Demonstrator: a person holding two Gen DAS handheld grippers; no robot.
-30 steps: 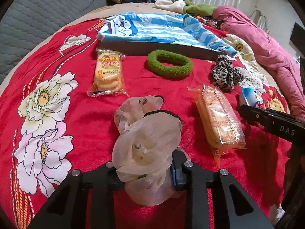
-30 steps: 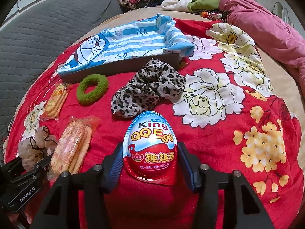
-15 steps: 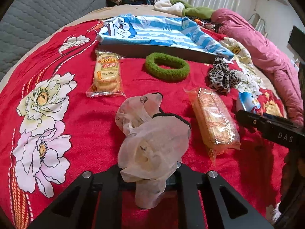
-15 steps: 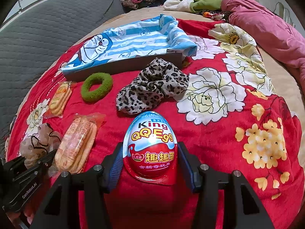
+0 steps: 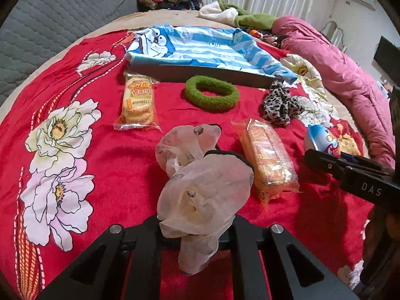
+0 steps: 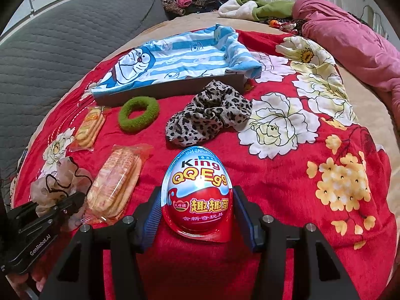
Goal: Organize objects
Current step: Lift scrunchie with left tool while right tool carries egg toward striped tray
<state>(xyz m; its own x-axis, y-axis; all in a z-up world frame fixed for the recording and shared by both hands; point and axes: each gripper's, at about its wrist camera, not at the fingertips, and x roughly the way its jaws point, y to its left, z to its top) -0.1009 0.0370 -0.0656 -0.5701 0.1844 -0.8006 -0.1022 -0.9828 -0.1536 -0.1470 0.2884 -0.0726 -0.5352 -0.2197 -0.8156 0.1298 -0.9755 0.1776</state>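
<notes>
My left gripper (image 5: pixel 197 232) is shut on a sheer beige scrunchie (image 5: pixel 200 190) and holds it lifted over the red blanket; it also shows in the right wrist view (image 6: pixel 57 185). My right gripper (image 6: pixel 197 212) is shut on a King QQ Egg toy egg (image 6: pixel 197 190), whose top shows in the left wrist view (image 5: pixel 322 138). On the blanket lie a green scrunchie (image 5: pixel 211 95), a leopard scrunchie (image 6: pixel 210 115), a long cracker pack (image 5: pixel 268 157) and a smaller biscuit pack (image 5: pixel 137 102).
A dark box draped with a blue striped Doraemon cloth (image 5: pixel 200 47) sits behind the items. A pink quilt (image 5: pixel 337 75) lies at the right, a grey quilted cushion (image 6: pixel 62 45) at the left, and a clothes pile at the back.
My left gripper has closed on the beige scrunchie and lifted it slightly. The right gripper still holds the egg and has moved a little forward.
</notes>
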